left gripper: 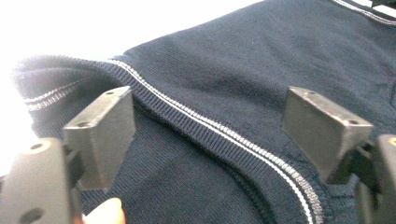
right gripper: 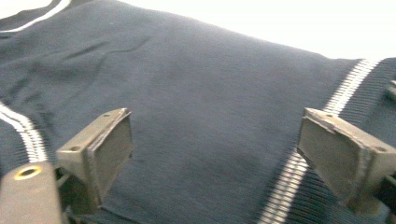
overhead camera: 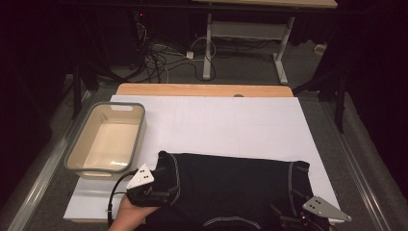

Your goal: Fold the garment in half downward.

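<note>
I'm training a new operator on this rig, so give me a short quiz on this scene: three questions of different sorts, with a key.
1. True or false: the left gripper has its jaws shut on the shirt.
2. Where does the bin stand? A) on the shirt B) left of the shirt, on the white sheet C) at the table's right edge
3. Fill in: the stripes along the shirt's ribbed trim are ____.

Key
1. False: both its jaws stand wide apart over the trim; the right gripper is open too.
2. B
3. white
</note>
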Available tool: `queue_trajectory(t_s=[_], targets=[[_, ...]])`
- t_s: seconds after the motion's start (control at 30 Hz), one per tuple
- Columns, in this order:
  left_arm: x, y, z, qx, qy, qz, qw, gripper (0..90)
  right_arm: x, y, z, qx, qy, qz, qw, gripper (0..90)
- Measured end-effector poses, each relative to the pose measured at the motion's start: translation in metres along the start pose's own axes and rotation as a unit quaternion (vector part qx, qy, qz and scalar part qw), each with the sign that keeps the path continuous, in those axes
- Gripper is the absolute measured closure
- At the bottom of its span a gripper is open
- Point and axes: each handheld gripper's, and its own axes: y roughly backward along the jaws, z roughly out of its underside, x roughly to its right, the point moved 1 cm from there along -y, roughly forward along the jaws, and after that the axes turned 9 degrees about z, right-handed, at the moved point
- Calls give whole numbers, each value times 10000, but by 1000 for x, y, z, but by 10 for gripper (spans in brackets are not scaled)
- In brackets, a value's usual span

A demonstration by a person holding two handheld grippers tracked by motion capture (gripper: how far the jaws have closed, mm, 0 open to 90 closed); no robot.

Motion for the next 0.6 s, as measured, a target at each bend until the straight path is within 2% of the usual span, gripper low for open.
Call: queue_trajectory(t_s=[0.07, 0.2, 0.27, 0.37, 0.6], targets=[[-1, -1, 0, -20, 16, -6, 10000, 137, 5, 0, 2, -10, -64, 32, 10000, 63], [-3, -2, 0, -55, 143, -54, 9999, 42, 14, 2, 5, -31, -138, 187, 9997, 0], [-4, -4, 0, -113, 192, -54, 9997, 0, 17, 2, 6, -34, -214, 238, 9995, 0], [-4, -5, -1, -184, 194, -73, 9996, 0, 21, 3, 6, -23, -302, 305, 9991, 0], [-4, -6, 0, -182, 212, -10, 9996, 0, 22, 4, 6, -9, -288, 397, 9988, 0]])
